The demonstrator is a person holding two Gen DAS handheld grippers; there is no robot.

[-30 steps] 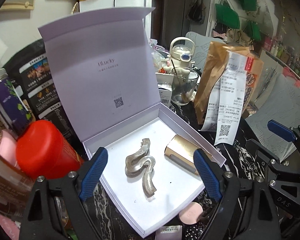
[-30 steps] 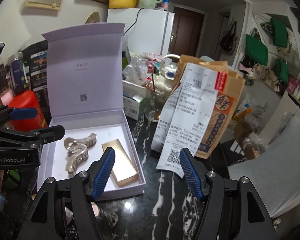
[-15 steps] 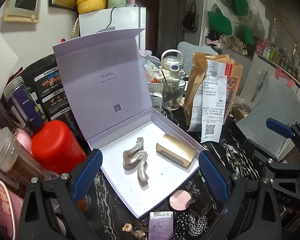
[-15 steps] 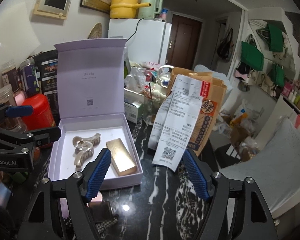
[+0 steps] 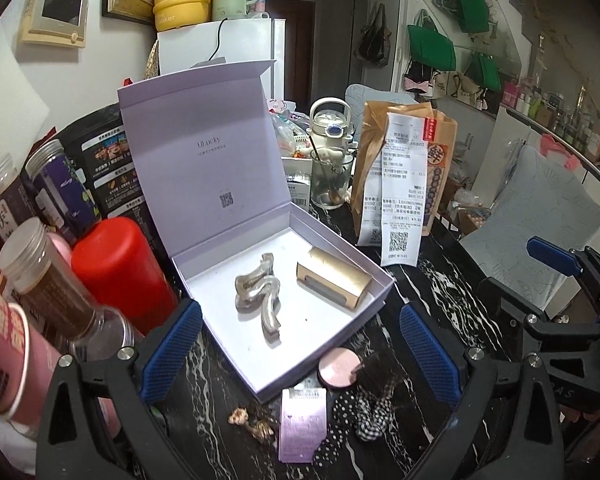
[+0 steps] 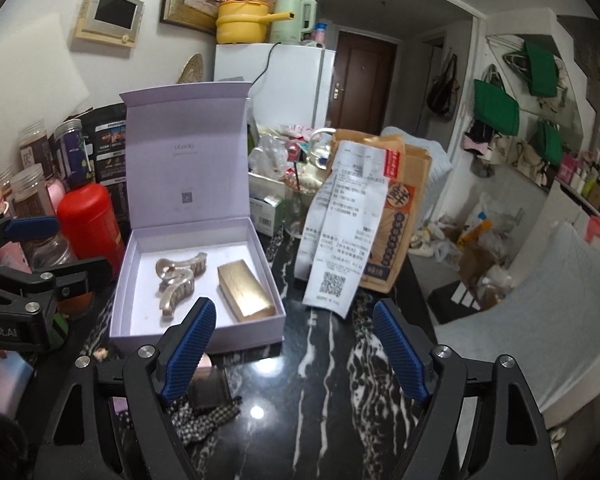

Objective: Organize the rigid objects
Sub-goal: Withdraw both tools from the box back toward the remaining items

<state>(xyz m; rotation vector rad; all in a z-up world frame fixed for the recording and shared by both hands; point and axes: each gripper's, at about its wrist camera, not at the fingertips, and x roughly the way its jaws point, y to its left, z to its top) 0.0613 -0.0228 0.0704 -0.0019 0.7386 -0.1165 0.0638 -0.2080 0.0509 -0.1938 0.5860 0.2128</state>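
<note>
Your left gripper (image 5: 300,344) stands with its jaws spread wide and nothing between the pads — they have just been opening further — and your right gripper (image 6: 296,348) has also just been opening, its jaws wide and empty over bare marbled tabletop (image 6: 320,380). The lilac gift box (image 5: 204,280) lies open ahead of both, lid propped upright at the back, and it already holds two things: the silver hair claw (image 5: 260,296) near the middle of the tray and the gold case (image 5: 332,280) just beside it toward the right wall, the two close but seemingly apart. What is left to sort, by my reading, sits outside the box on the near side: the round pink compact (image 5: 338,366) touching or nearly touching the box's front corner, the small lilac card (image 5: 302,424) nearer you, a gold trinket (image 5: 252,424) to its left and a checked fabric scrunchie (image 5: 364,412) to its right, which is soft rather than rigid. All of these lie low between and below the left jaws, so your left hand looks the nearer one. From the right wrist view they sit off to the left, behind the left pad — a sideways reach. The card's long axis runs roughly toward you and away, so the jaws as they stand would close across its width.
</note>
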